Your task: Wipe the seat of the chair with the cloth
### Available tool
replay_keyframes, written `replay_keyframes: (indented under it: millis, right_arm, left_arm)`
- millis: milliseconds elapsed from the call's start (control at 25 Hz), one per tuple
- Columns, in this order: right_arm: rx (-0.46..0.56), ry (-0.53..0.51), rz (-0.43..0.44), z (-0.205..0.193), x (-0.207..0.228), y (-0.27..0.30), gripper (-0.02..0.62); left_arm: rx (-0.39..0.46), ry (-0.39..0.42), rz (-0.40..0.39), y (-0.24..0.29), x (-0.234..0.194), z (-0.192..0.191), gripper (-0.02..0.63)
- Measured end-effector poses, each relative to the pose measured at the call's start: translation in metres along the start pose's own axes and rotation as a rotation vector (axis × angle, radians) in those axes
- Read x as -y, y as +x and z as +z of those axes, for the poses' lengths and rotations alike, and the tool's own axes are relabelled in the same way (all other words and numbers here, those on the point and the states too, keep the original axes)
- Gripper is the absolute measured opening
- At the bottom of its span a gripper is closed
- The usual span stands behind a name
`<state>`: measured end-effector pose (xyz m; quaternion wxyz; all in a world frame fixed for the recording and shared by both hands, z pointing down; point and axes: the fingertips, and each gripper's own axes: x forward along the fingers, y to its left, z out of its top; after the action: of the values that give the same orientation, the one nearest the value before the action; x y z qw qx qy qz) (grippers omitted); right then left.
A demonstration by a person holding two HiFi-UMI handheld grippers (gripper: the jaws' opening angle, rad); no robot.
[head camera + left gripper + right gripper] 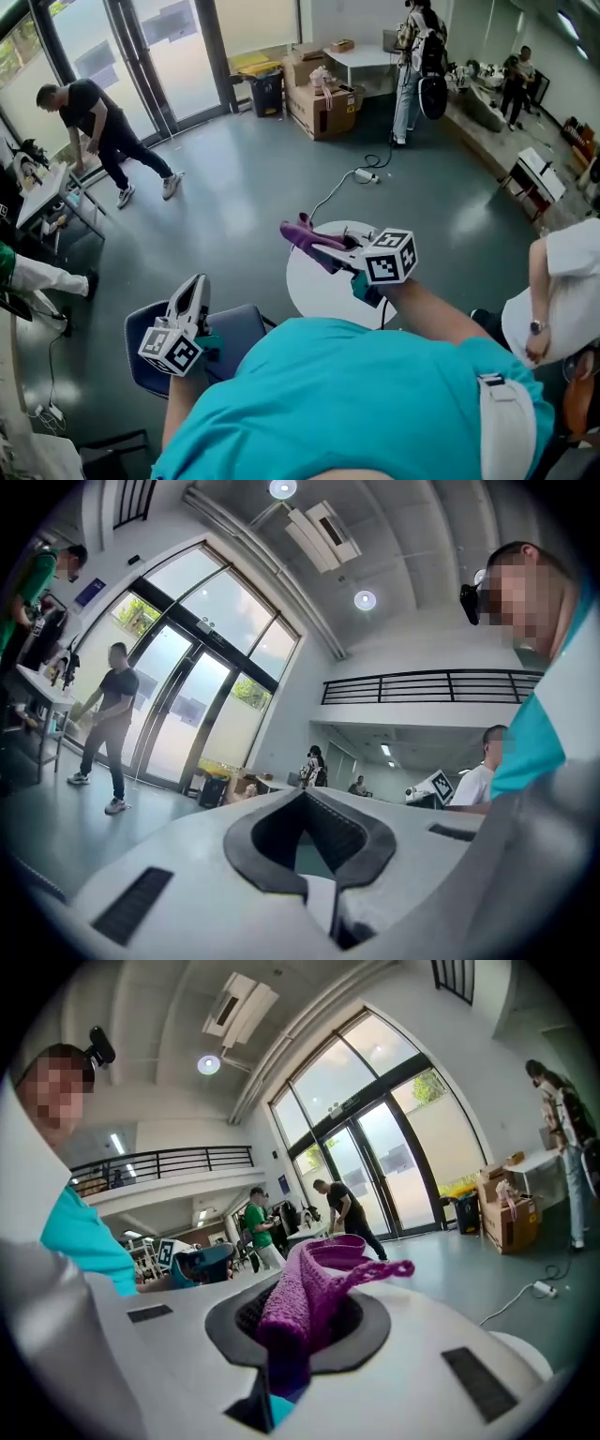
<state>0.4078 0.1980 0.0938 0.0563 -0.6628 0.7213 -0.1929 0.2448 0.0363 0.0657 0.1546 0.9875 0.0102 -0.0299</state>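
Teal shirt fabric (356,403) fills the nearest part of the head view, and both arms extend forward from it. The left gripper (198,284) is held low over the dark blue chair seat (242,328). Its fingers are closed together with nothing between them, so it is judged to be idle or placed to steady the chair. The right gripper (326,247) is held higher and to the right, in front of the round white desk (314,286) rather than over the seat. Its fingers are clamped on the purple knitted cloth (305,1297), which is bunched between the pads with a loose end projecting past the tips. This grip leaves free fabric available as a wiping face. The cloth is apart from the seat, so wiping is judged not yet begun. Count: two grippers, one cloth, one chair at the work position, one round desk. Beyond, on the grey floor (234,187), one white cable (342,187) runs away from the desk. Three persons stand well apart: one in black (98,127), one by the cardboard boxes (412,56), one at far right (516,80).
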Motion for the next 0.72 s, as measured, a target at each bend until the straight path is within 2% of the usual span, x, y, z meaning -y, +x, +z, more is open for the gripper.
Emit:
replay_keyframes:
  millis: [360, 720]
  right_arm:
    - [-0.009, -0.014, -0.008, -0.005, 0.006, -0.003, 0.044]
    - [-0.028, -0.038, 0.031, -0.009, 0.001, 0.014, 0.044]
  left_arm:
    - [0.000, -0.008, -0.002, 0.003, 0.005, -0.005, 0.005]
    - [-0.005, -0.011, 0.024, -0.004, -0.004, -0.004, 0.004]
